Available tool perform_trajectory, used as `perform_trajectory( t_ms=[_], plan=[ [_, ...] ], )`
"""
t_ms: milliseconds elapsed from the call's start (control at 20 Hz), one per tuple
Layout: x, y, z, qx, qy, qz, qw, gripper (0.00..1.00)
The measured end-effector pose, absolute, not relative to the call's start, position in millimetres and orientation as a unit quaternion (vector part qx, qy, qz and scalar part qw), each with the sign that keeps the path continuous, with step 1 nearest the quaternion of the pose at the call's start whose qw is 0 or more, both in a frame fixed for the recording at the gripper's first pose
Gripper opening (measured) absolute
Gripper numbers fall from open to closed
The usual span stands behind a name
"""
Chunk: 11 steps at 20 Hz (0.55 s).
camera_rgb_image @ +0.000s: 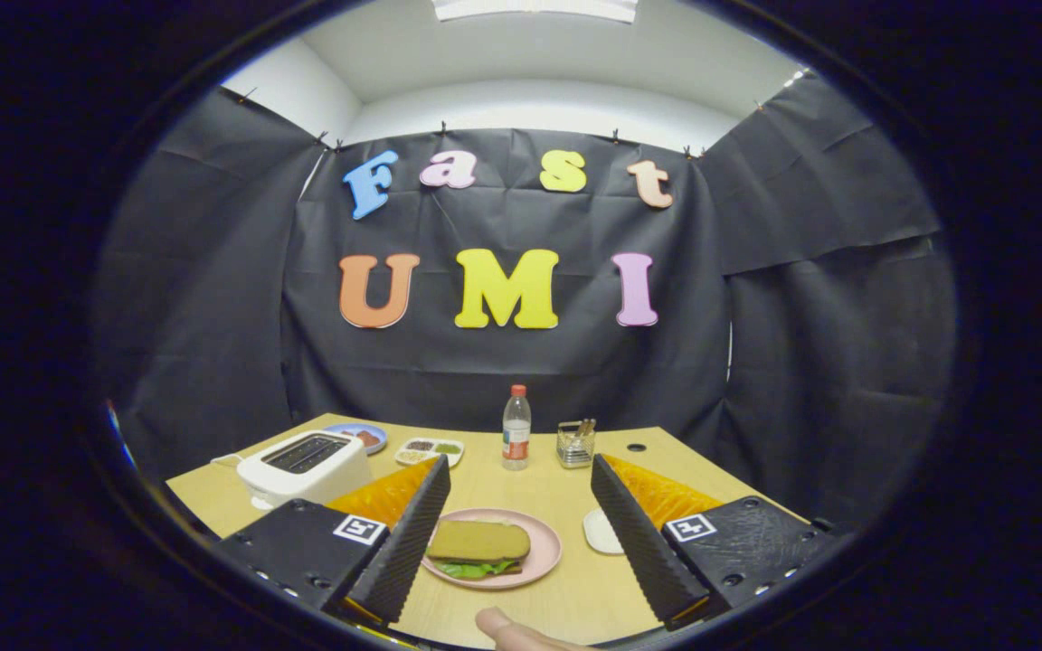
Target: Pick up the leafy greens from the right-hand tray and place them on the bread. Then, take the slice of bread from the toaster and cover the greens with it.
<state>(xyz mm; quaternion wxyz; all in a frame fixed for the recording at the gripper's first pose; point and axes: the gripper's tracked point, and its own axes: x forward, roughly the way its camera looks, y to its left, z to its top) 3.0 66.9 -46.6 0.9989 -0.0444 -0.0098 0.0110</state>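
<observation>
Toaster [306,465] stands at the desk's [566,592] left edge. My gripper [516,533] has its jaws wide, holding nothing. Between them, a pink plate [546,553] carries the bread slice [478,541] covering the leafy greens [474,569]. White tray [601,532] sits just right.

No text can be read; the bottle [516,439] label is too small to make out.

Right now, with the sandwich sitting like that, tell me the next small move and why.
Probably none beyond easing the hand-held gripper back, open. A bread slice already covers the leafy greens on the pink plate, the toaster slots look empty, and the fingers stand wide apart with nothing between them. The task looks finished.
</observation>
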Motion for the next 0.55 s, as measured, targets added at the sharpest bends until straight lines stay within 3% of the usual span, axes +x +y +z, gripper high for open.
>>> perform_trajectory(
  t_ms=[550],
  plan=[
    [-30.5,69.4,-27.6,-0.051,-0.054,0.025,0.997,0.96]
  ],
)
